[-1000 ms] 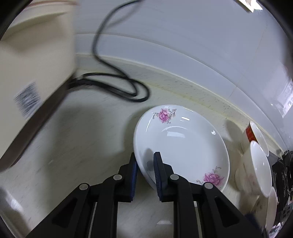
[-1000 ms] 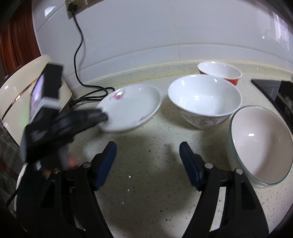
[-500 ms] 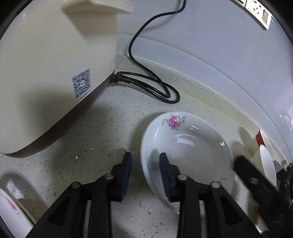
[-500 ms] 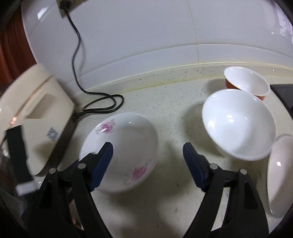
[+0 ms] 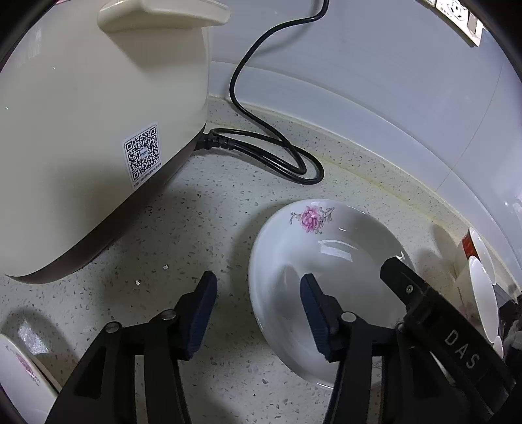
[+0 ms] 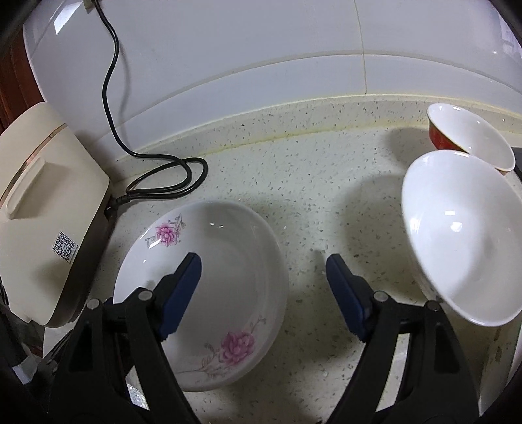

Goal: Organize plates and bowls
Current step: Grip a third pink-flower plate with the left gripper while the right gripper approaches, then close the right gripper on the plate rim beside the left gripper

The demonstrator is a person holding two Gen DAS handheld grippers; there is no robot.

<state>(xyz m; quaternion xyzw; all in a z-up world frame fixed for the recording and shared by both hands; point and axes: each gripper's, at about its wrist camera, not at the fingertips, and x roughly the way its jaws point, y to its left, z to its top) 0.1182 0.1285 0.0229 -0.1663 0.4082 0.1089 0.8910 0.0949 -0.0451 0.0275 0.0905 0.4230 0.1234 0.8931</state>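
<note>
Left wrist view: left tool (image 5: 257, 301) is hanging wide open, empty, straddling the near rim of the plate (image 5: 326, 257), which is lying flat on the surface (image 5: 208, 228) beside the cooker (image 5: 98, 130). Right tool (image 6: 262, 280) is likewise gaping over the plate, gripping nothing. Step judged: plate placed; next, fetching a bowl (image 6: 456, 248).

Speckled cream countertop (image 6: 293, 182), white tiled wall (image 6: 244, 36), socket (image 5: 456, 9).

Flowered plate (image 6: 228, 261) glossy glazed ceramic; tabletop (image 6: 293, 182) smooth speckled stone; cooker (image 5: 81, 114) satin cream plastic; cord (image 5: 261, 153) matt black rubber.
</note>
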